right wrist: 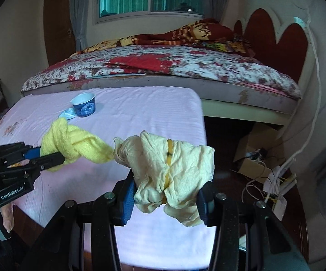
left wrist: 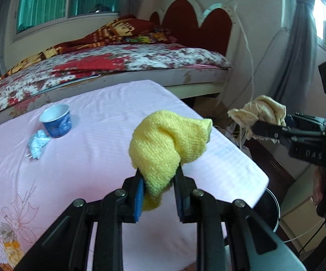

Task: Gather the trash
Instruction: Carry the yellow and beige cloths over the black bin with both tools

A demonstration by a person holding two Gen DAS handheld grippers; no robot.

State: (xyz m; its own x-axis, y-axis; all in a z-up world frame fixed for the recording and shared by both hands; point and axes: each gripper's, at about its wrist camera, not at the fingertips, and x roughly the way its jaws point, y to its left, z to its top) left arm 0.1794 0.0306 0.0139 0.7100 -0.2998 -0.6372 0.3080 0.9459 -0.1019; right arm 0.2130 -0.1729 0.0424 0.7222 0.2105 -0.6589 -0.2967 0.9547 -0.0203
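Both tongs grip: left tongs point(left wrist: 158, 180) clamp the yellow cloth point(left wrist: 167, 135), right tongs point(right wrist: 166, 194) the cream rag point(right wrist: 169, 169).

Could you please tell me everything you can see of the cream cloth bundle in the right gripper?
The crumpled cream cloth bundle, thin and wrinkled like gauze, is cinched around its middle by a yellow rubber band. The right gripper clamps its lower part, holding it in the air past the edge of the pink-sheeted table, with loose ends hanging below.

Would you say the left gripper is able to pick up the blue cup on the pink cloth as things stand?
Probably not yet. The path to the blue cup looks clear, but the left gripper is shut on the yellow knitted cloth, which it would need to drop first.
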